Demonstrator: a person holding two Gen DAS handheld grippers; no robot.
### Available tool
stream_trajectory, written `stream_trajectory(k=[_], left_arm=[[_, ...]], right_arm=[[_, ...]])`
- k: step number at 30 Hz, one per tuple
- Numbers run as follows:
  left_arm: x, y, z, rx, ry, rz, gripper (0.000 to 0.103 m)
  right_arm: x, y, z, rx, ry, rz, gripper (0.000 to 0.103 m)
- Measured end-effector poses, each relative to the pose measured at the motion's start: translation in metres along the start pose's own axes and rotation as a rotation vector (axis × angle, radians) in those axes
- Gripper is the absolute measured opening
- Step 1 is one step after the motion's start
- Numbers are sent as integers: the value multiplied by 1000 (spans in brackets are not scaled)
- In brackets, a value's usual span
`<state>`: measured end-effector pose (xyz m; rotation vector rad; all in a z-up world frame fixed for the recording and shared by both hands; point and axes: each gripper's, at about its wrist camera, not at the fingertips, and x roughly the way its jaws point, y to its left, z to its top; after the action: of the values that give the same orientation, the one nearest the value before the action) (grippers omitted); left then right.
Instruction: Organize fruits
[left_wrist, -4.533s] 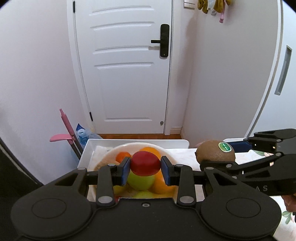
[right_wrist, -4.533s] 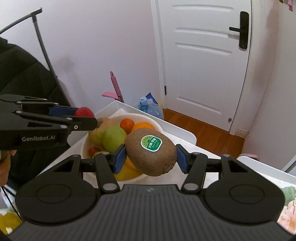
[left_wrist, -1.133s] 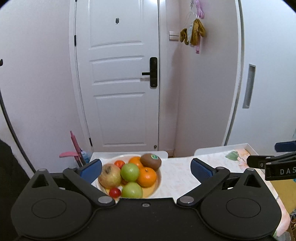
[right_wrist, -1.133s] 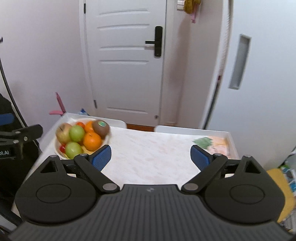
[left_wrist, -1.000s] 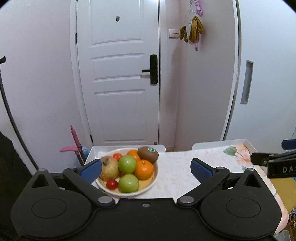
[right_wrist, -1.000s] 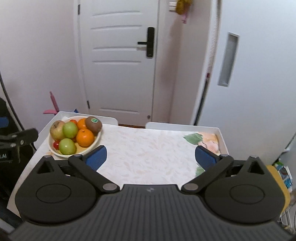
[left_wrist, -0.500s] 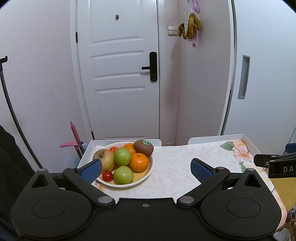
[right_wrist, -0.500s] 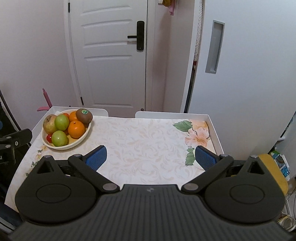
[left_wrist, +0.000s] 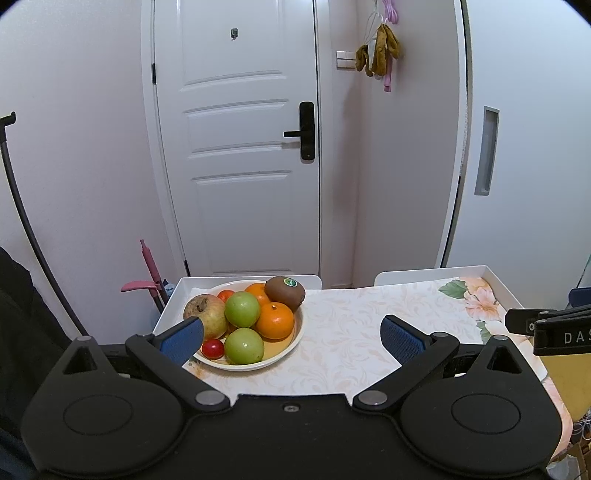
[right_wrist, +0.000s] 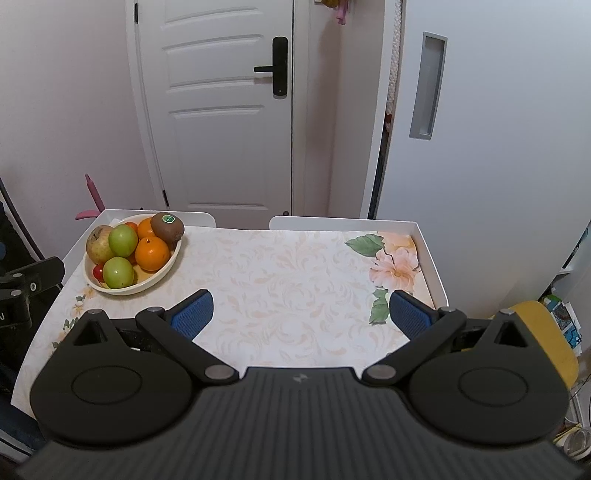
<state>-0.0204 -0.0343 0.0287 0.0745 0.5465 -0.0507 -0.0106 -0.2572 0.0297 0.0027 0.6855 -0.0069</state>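
Both grippers hang above the near side of the surface (right_wrist: 295, 273) with nothing between their fingers. Seen from its own camera, the left gripper (left_wrist: 291, 334) has its blue-padded jaws spread wide, and the left pad overlaps the near left rim of the bowl (left_wrist: 291, 341) in that view, though whether it touches the bowl cannot be told. The right gripper (right_wrist: 301, 308) is equally wide, its pads apart over the floral cloth, and the bowl lies well off to its left and farther away.

All the fruit sits in the cream bowl at the far left corner of the surface. A kiwi (left_wrist: 285, 292) with a green sticker rests at the back right of the pile, leaning on an orange (left_wrist: 275, 320). A second orange (left_wrist: 257, 291) is behind it. One green apple (left_wrist: 242, 308) sits in the middle, another green apple (left_wrist: 243, 346) at the front. A brownish-yellow apple (left_wrist: 205, 315) fills the left side. A cherry tomato (left_wrist: 213, 348) lies at the front left, just beside the left gripper's pad, and another small tomato (left_wrist: 225, 295) shows at the back.

From the right camera, part of the left gripper's black body appears at the left edge, beside the bowl.
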Motion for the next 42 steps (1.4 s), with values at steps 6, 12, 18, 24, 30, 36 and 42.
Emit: stream_trajectory(k=[6,12,18,24,30,36,42], left_arm=[[1,0,0,0,3,-2,103],[1,0,1,0,3,-1,103],[3,2,0,-6,6,-4,103],[3,4,0,-8,8,-2,103],[2,7,-1,-13,19,4,103],[1,9,-2,-13,18,0,103],[1,11,-3,-25,27,-4,103]], right_arm=[[1,0,0,2,4,0,103],[3,0,0,5,7,-1,103],[3,1,0,7,10,-2,103],[4,1,0,7,10,-2,103],[4,2,-1,11,12,0,103],[3,5,-3,17,13,-1,103],[1,7,-3,21,9,-3,103]])
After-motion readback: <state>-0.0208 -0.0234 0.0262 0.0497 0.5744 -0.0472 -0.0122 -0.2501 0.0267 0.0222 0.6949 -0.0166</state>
